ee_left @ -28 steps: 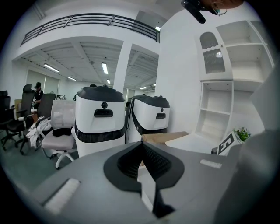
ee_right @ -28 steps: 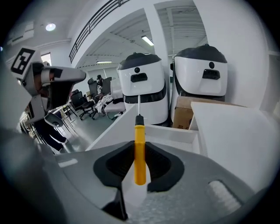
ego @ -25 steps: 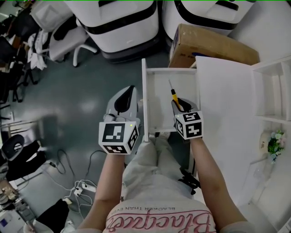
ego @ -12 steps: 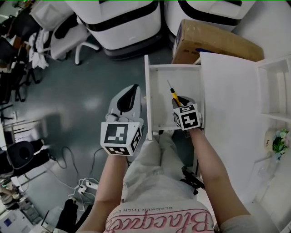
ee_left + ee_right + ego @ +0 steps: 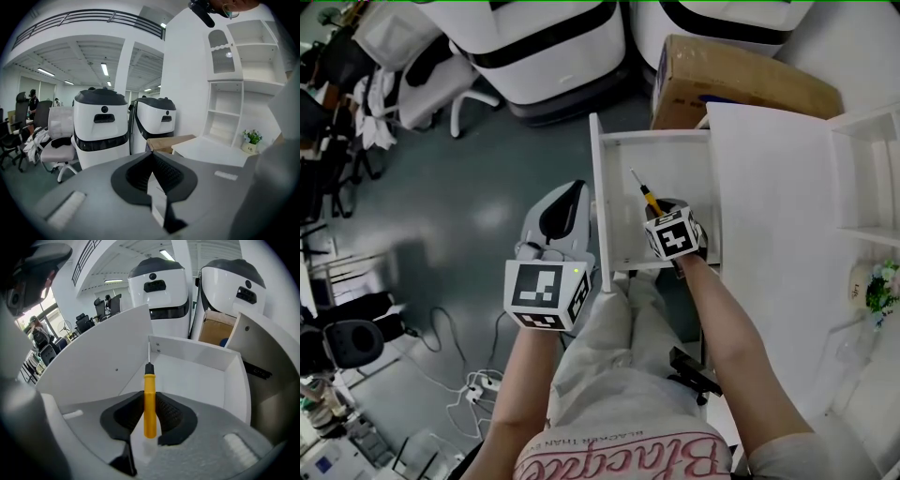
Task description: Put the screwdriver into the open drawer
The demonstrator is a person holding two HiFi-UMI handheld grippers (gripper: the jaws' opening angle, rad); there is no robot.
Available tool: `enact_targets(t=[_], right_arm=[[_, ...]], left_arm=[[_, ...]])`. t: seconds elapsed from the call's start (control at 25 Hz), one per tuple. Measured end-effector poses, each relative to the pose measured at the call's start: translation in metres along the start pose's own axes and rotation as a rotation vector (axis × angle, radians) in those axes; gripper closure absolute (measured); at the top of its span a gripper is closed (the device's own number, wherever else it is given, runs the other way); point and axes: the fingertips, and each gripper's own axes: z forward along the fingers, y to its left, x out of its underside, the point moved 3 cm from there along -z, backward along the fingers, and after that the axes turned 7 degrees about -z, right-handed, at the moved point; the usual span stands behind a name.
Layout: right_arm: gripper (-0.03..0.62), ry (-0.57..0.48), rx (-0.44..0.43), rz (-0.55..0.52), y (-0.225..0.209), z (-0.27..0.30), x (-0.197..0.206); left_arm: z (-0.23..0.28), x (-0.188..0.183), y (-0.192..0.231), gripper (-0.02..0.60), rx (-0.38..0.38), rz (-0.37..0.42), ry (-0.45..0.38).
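While the head view shows many things, the task's own are few: one screwdriver [image 5: 645,195], one open drawer [image 5: 684,164] and two claws. Around them I count two big white machines [image 5: 553,42] with black bands, one cardboard box [image 5: 736,89] and one white table [image 5: 769,206], from whose left side the drawer stands out.

The right claw [image 5: 664,216] is closed on the yellow handle of the screwdriver, with both pads pressing its sides. The left claw [image 5: 562,202] is outside the drawer, to its left over the grey floor; its jaws are together and hold nothing.

The back end of the handle is hidden under the right claw's marker cube in the head view. The thin metal shaft is hard to see against the white drawer. Both machines are cut off at the top edge. Whether the tip touches the drawer bottom, I cannot tell.

The screwdriver is inside the outline of the drawer. Its long axis lies along the right claw's jaws, and the tip points away from the person, toward the far left corner of the drawer.
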Motion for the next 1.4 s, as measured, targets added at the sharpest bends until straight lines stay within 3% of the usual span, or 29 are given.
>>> enact_targets(t=[0.64,1.24,1.28,1.4], right_arm=[[0.514,0.168,-0.012,-0.005,0.000,0.037,0.038],[0.513,0.257,0.066,-0.074,-0.002,0.059,0.055],[0.509,0.257,0.073,-0.079,-0.002,0.059,0.054],[0.417,0.257,0.083,-0.080,-0.001,0.058,0.051]], left_arm=[[0.003,0.010,0.000,0.562,0.007,0.024,0.044],[-0.003,0.019,0.010,0.562,-0.027,0.031,0.070],[-0.003,0.019,0.010,0.563,-0.028,0.031,0.070],[-0.004,0.020,0.010,0.562,-0.029,0.026,0.067]])
